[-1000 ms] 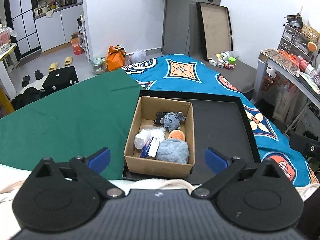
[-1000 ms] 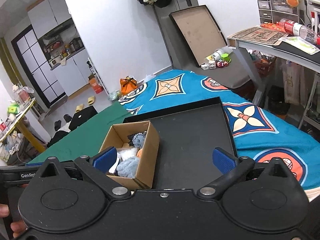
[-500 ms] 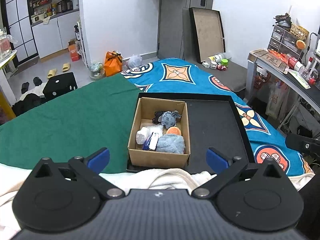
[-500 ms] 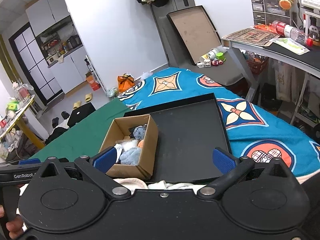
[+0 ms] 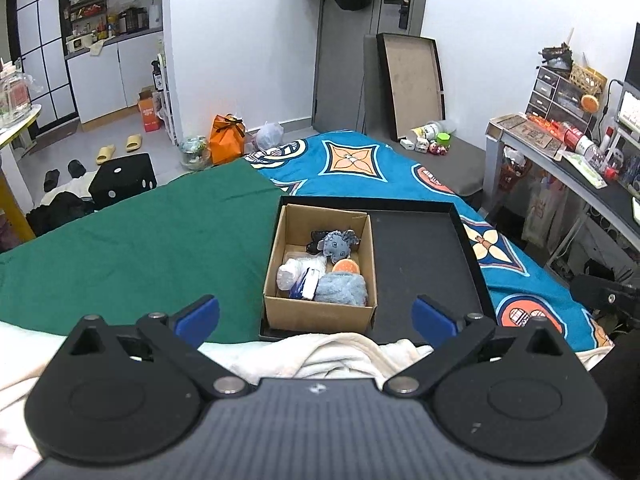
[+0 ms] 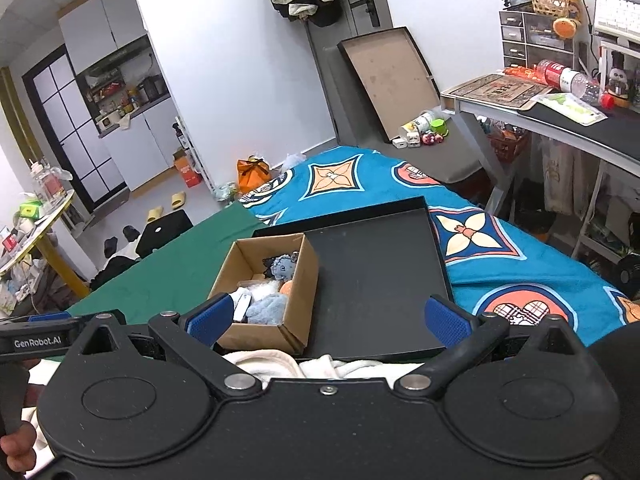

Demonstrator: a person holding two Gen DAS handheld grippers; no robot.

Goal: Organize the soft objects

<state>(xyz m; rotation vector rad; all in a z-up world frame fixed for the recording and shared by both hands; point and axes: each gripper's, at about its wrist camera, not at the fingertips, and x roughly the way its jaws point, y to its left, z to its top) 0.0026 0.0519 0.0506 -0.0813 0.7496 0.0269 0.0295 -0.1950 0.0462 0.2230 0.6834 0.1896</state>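
Brown box (image 5: 320, 312), black tray (image 5: 424, 264), green cloth (image 5: 140, 248), blue patterned blanket (image 5: 360, 164).

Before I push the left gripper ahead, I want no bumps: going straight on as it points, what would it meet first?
Probably the cardboard box: its near wall lies between the open left gripper fingers, beyond the white cloth. Depth is unclear, so the cloth might brush first.

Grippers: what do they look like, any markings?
Both are matte black with round pivot discs, silver rivets and blue ribbed pads on the fingers. The left gripper has a ribbed grey top; its side reads "GenRobot.AI". The right gripper has a smooth top.
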